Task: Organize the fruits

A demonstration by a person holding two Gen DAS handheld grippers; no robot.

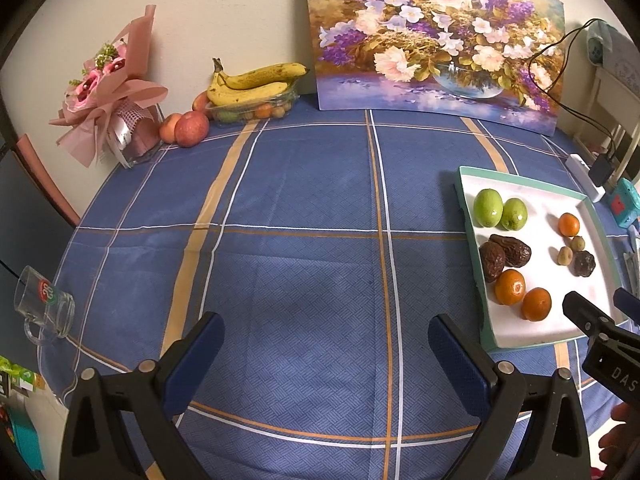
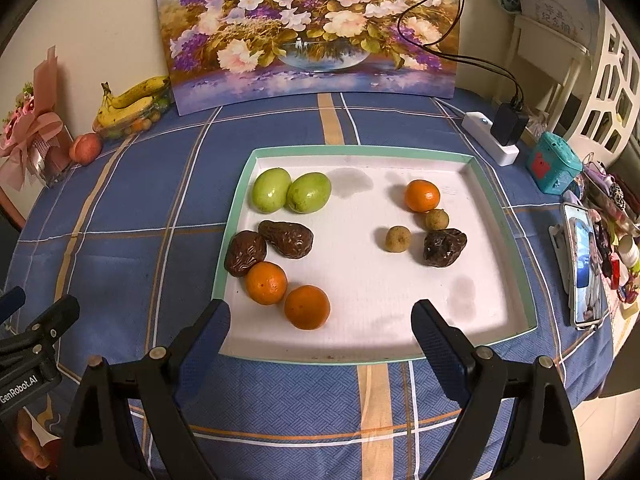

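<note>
Two grippers hover over the bench (image 2: 120, 216), both spread wide and holding nothing. The right gripper (image 2: 320, 320) hangs above the near edge of a white tray (image 2: 360, 280) with a green rim; the left gripper (image 1: 326, 336) is over bare blue checked cloth, left of that tray. On the tray's left side lie two green fruits (image 2: 291, 191) at the far end, two dark wrinkled dates (image 2: 268, 246) in the middle and two oranges (image 2: 286, 295) nearest. On its right side sit a third orange (image 2: 422, 195), two small tan fruits (image 2: 416, 229) and another dark date (image 2: 444, 247), close together. Bananas (image 1: 250, 82) and apples (image 1: 185, 127) rest far left by the wall.
</note>
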